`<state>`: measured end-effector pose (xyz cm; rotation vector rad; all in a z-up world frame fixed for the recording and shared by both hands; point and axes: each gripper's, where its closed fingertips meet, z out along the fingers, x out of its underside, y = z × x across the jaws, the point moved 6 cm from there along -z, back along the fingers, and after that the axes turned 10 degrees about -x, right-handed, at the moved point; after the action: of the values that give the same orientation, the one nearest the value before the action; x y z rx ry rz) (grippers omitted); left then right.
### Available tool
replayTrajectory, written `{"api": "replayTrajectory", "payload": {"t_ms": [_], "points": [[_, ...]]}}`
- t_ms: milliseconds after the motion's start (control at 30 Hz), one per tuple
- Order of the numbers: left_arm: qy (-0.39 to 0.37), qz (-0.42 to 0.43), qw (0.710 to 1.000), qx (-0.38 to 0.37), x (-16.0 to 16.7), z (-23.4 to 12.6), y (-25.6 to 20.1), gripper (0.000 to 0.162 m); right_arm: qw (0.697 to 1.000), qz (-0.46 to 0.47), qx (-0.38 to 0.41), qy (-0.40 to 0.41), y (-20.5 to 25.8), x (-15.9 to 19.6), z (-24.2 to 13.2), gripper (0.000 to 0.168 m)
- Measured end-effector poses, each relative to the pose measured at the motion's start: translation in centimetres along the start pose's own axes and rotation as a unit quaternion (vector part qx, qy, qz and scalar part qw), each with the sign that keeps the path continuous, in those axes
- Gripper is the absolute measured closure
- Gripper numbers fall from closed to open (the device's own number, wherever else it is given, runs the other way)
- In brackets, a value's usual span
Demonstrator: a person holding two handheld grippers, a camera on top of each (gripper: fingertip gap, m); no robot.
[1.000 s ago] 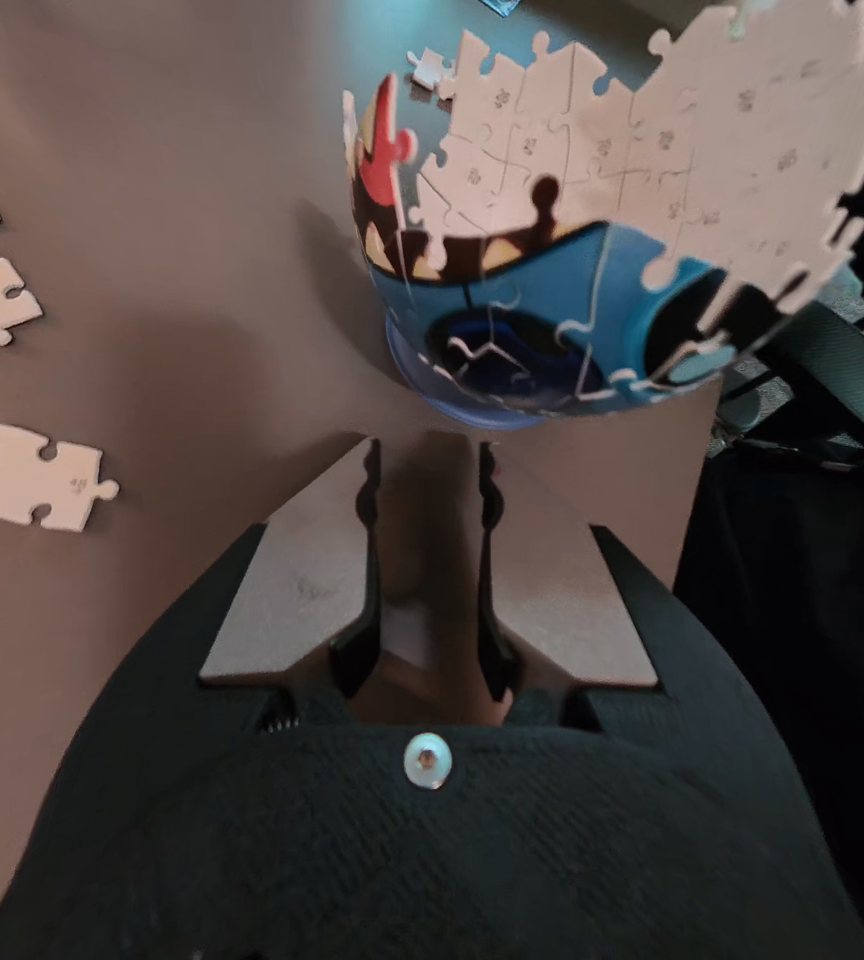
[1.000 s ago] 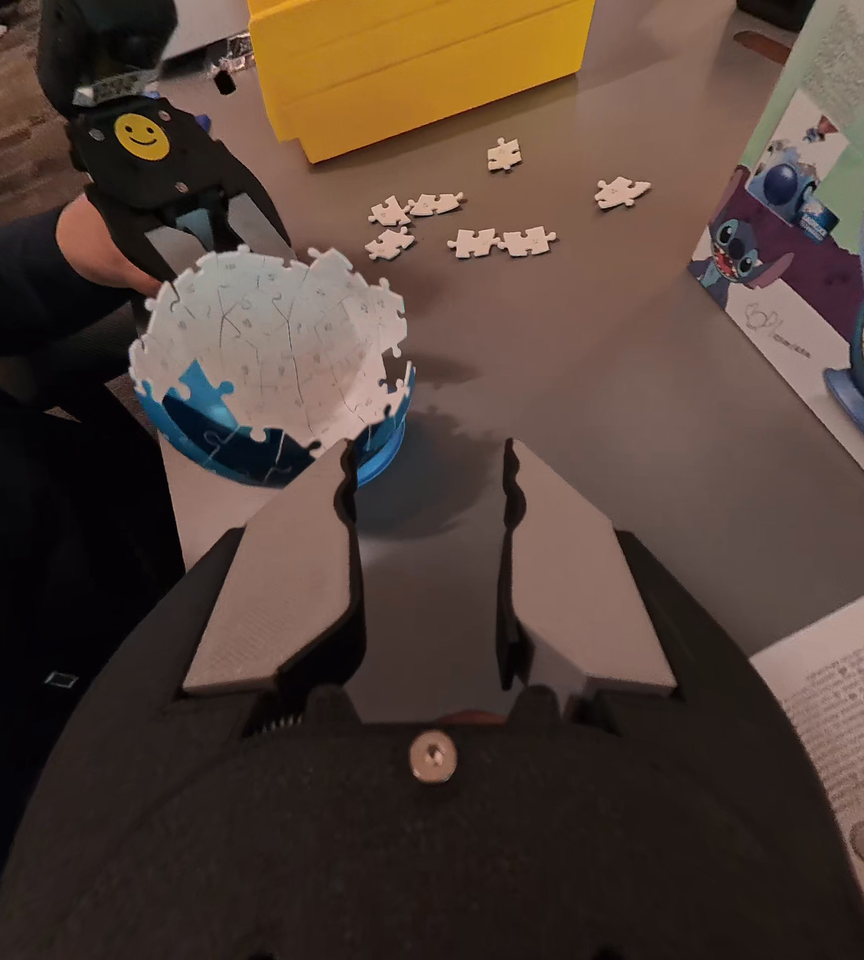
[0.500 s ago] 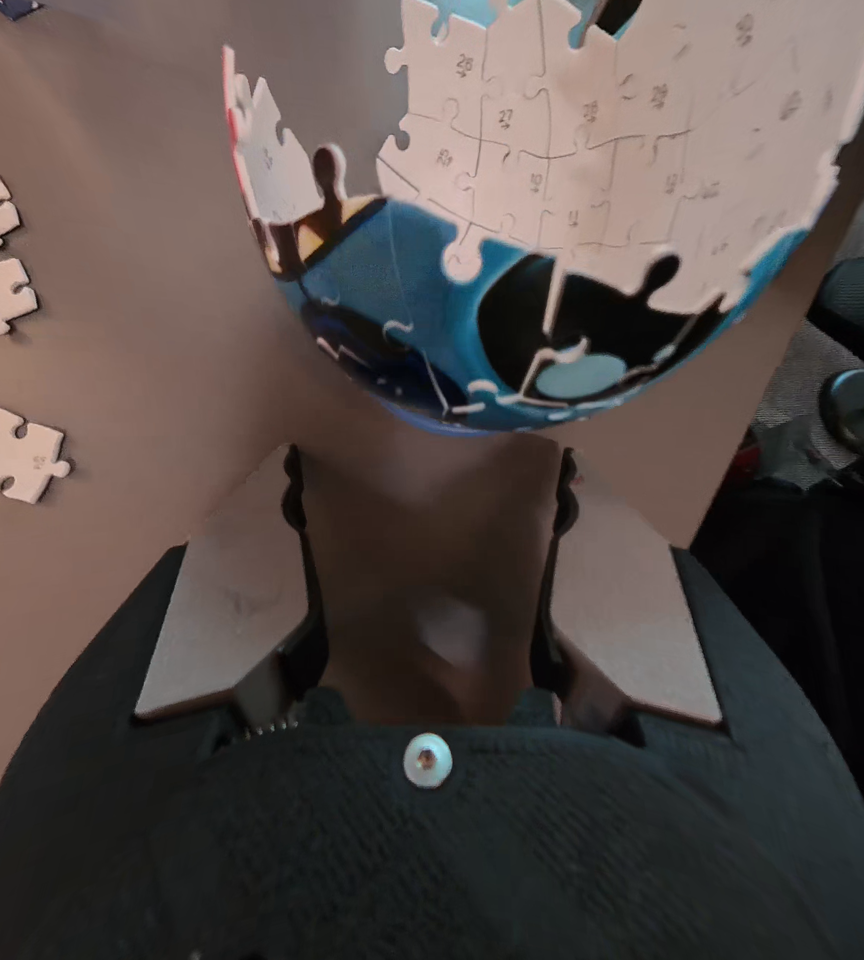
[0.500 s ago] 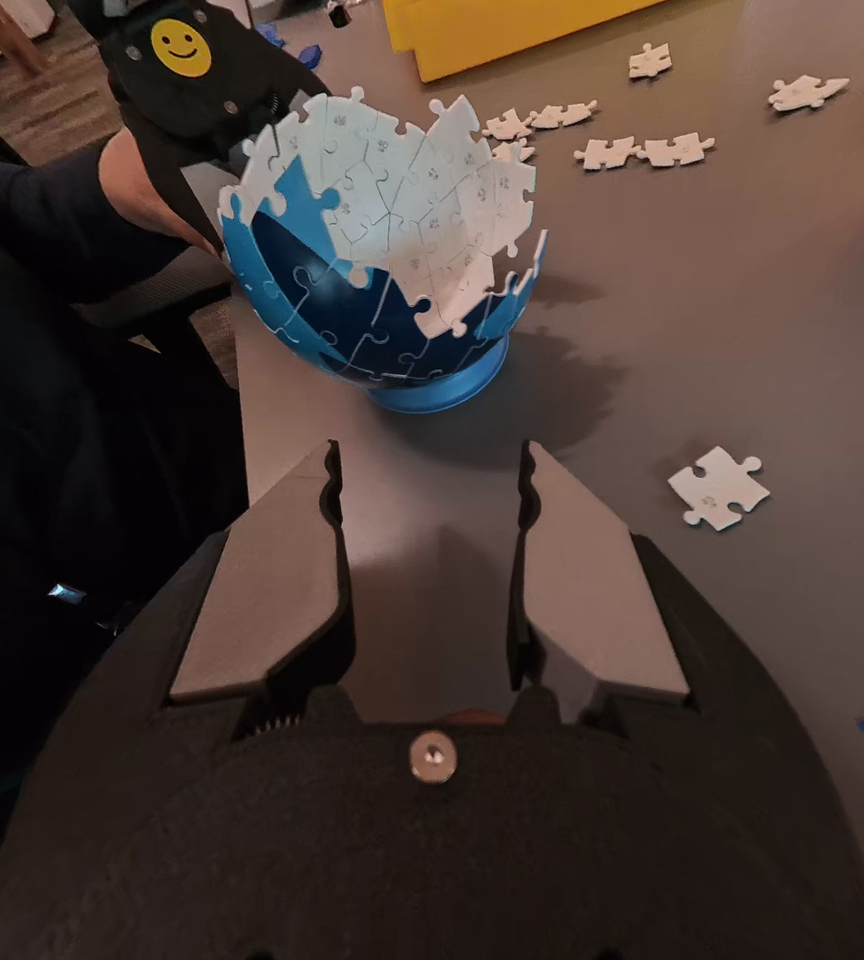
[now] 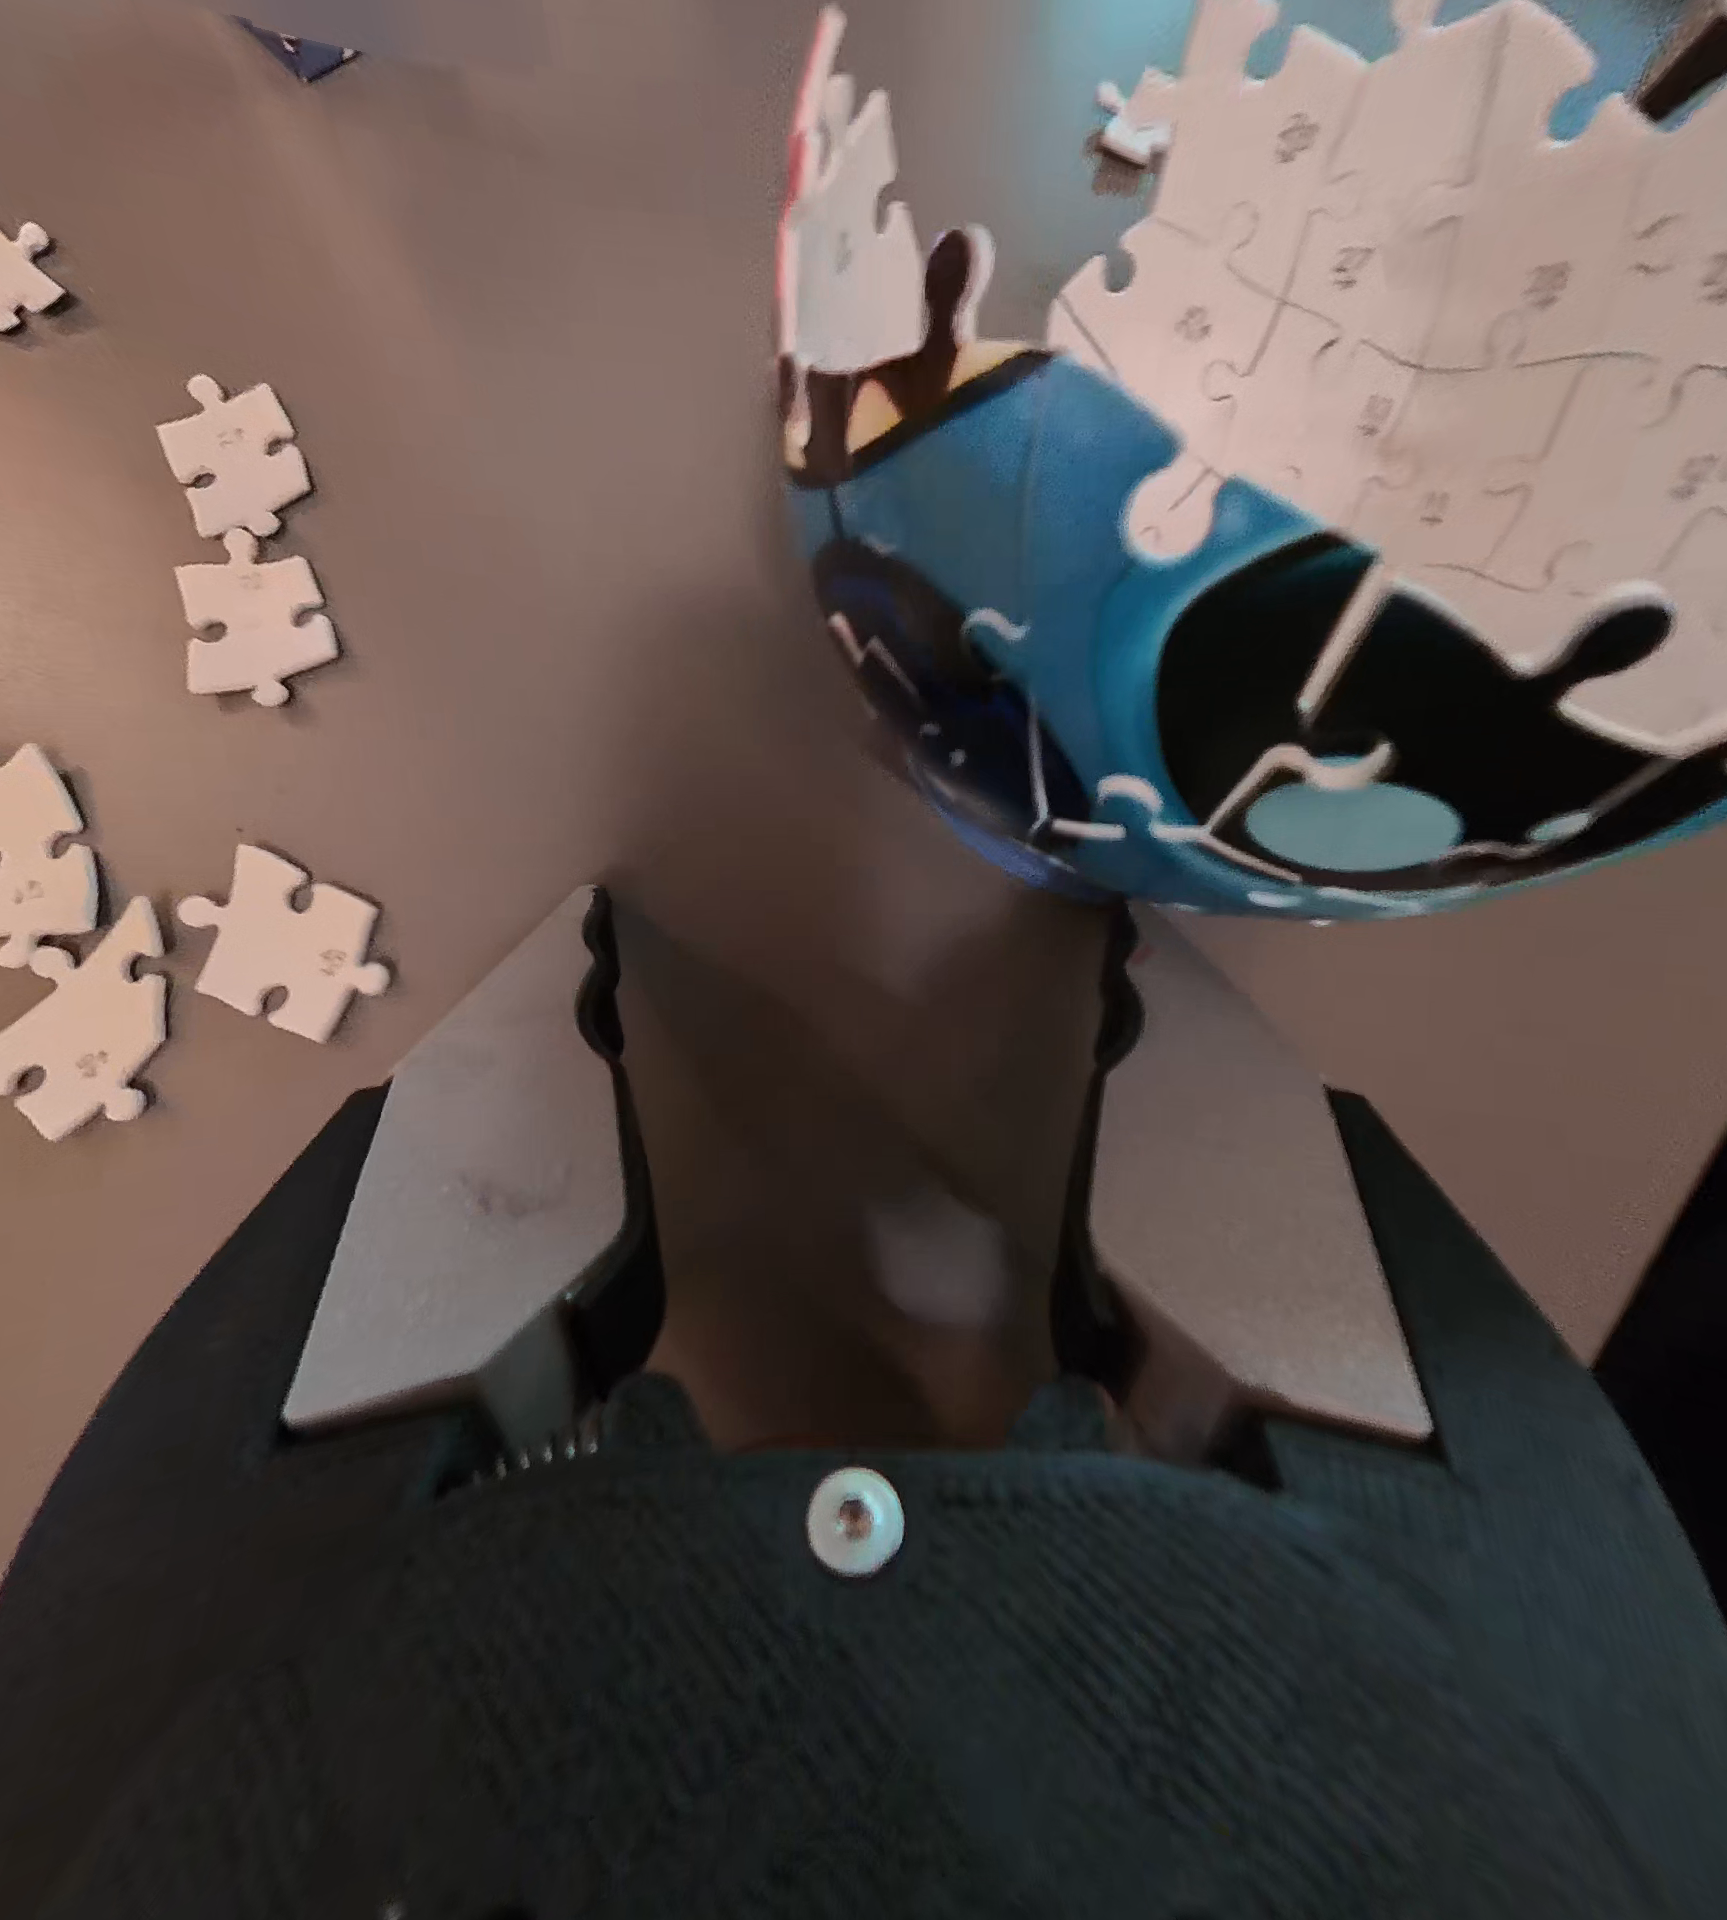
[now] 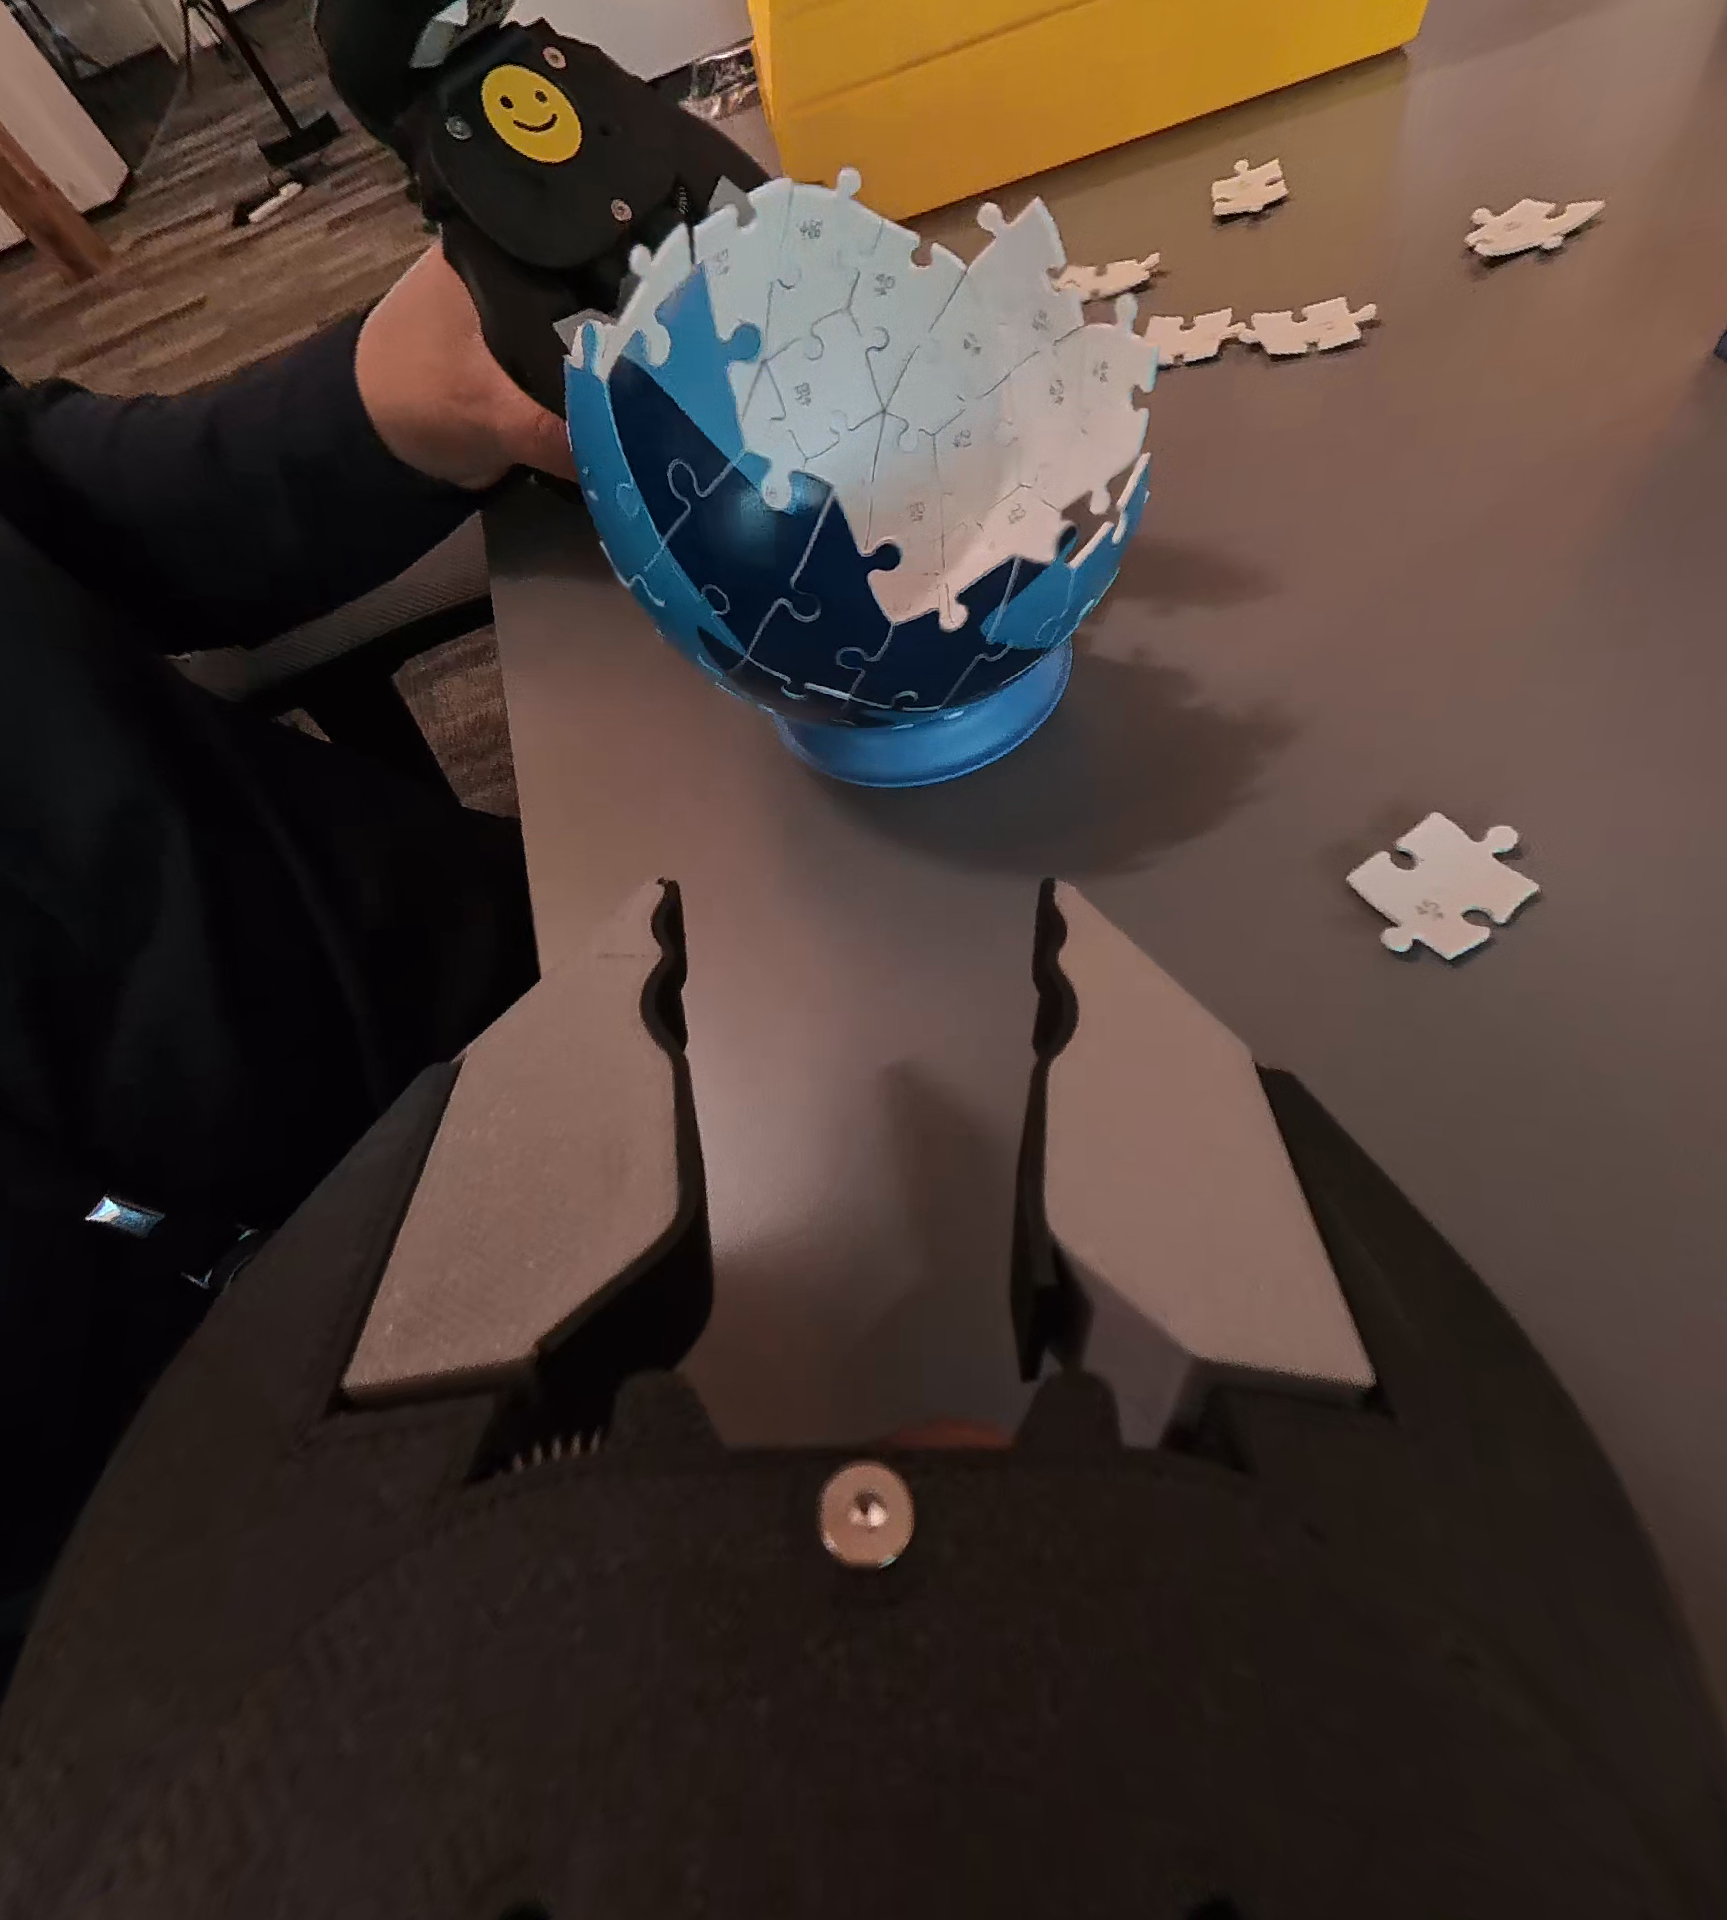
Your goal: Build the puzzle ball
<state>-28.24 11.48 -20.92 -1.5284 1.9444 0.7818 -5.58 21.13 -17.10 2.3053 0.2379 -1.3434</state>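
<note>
Grey table [image 6: 1461, 582]: loose pieces [image 5: 246, 540] beside half-built puzzle ball [image 6: 859, 540].

Left gripper [image 5: 857, 940]: black textured body, grey wedge fingers [image 5: 485, 1164], silver screw [image 5: 854, 1524]; round yellow smiley sticker [image 6: 531, 112] on top. Right gripper [image 6: 854, 914]: same build. Person wore dark sleeve [image 6: 163, 488].
</note>
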Motion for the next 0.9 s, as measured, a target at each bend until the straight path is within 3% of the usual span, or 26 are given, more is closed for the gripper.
{"api": "replayTrajectory", "payload": {"t_ms": [400, 600, 700, 900], "points": [[0.014, 0.016, 1.000, 0.013, -2.0, 2.5, 3.6, 0.074, 0.996, 0.008, 0.085, 0.002, -2.2, 0.0, -2.2, 0.105], [-0.008, -0.013, 0.998, 0.056, 0.1, -0.6, 0.9, 0.065, 0.995, 0.001, 0.095, -0.004, -2.4, 0.5, -3.2, 0.106], [-0.012, -0.020, 0.999, 0.030, 0.0, -0.5, 0.0, 0.055, 0.996, 0.008, 0.092, -0.014, -2.7, 0.5, -3.2, 0.106], [-0.005, -0.011, 0.999, 0.039, -0.6, 0.1, -1.8, 0.052, 0.996, -0.003, 0.091, -0.009, -1.8, 0.2, -2.9, 0.106]]}}
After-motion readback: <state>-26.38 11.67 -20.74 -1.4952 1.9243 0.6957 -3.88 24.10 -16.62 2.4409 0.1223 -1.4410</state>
